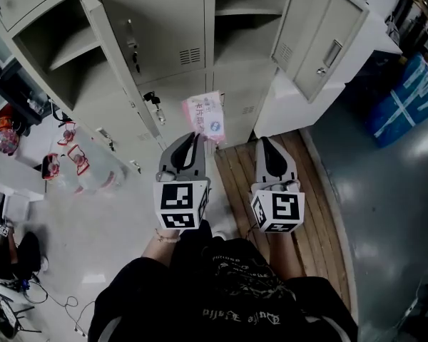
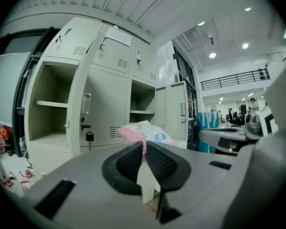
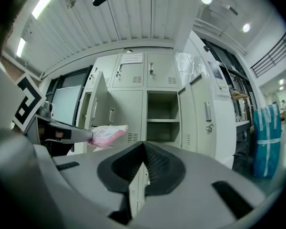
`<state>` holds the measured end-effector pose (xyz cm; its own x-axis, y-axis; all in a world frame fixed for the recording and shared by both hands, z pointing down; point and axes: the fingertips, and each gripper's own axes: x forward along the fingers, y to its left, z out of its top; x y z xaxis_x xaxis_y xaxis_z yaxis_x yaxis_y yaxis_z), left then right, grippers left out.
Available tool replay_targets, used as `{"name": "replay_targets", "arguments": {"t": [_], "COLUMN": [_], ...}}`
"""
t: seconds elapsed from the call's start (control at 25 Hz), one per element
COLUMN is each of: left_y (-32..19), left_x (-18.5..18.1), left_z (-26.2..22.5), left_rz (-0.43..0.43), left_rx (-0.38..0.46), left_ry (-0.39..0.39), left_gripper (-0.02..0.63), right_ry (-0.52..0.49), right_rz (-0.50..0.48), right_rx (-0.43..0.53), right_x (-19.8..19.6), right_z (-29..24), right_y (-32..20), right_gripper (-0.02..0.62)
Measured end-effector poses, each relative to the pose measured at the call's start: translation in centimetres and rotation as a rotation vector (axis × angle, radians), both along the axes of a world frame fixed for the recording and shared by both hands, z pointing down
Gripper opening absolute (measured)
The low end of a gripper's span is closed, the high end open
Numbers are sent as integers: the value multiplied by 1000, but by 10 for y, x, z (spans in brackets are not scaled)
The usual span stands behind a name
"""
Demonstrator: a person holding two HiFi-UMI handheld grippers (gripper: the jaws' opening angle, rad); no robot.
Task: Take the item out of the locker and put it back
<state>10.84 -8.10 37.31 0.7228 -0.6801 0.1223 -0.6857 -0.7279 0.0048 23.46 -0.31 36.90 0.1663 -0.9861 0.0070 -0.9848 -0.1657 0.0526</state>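
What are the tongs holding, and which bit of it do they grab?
The left tongs pinch a pink packet by its near edge. The right tongs are shut, holding nothing.

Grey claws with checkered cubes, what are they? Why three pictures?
They are grippers; a person holds one in each hand. One picture comes from a camera on the person's head, looking down. The other two come from cameras on the grippers. The left gripper pinches a pink packet in its fingers, before grey lockers, some open. The right gripper is shut and empty. Wooden boards lie below them.
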Motion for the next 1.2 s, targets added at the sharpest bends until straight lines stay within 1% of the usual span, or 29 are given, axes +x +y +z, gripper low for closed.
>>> {"name": "replay_targets", "arguments": {"t": [0.2, 0.32, 0.56, 0.88, 1.08, 1.2], "left_y": [-13, -26, -65, -129, -159, -175], "left_x": [34, 58, 99, 145, 167, 177], "left_z": [-11, -18, -40, -65, -81, -89], "left_rz": [60, 91, 136, 149, 164, 166], "left_rx": [8, 24, 52, 59, 111, 118], "left_ry": [16, 33, 57, 107, 104, 123], "left_gripper": [25, 25, 25, 25, 25, 25], "right_ry": [27, 23, 35, 81, 104, 120], "right_rz": [50, 94, 121, 122, 127, 128], "right_rx": [13, 9, 4, 26, 42, 50], "right_x": [20, 38, 65, 92, 103, 110], "right_z": [-10, -10, -14, -36, -45, -53], "right_y": [-5, -14, -44, -102, -130, -146], "right_gripper": [5, 5, 5, 5, 5, 5]}}
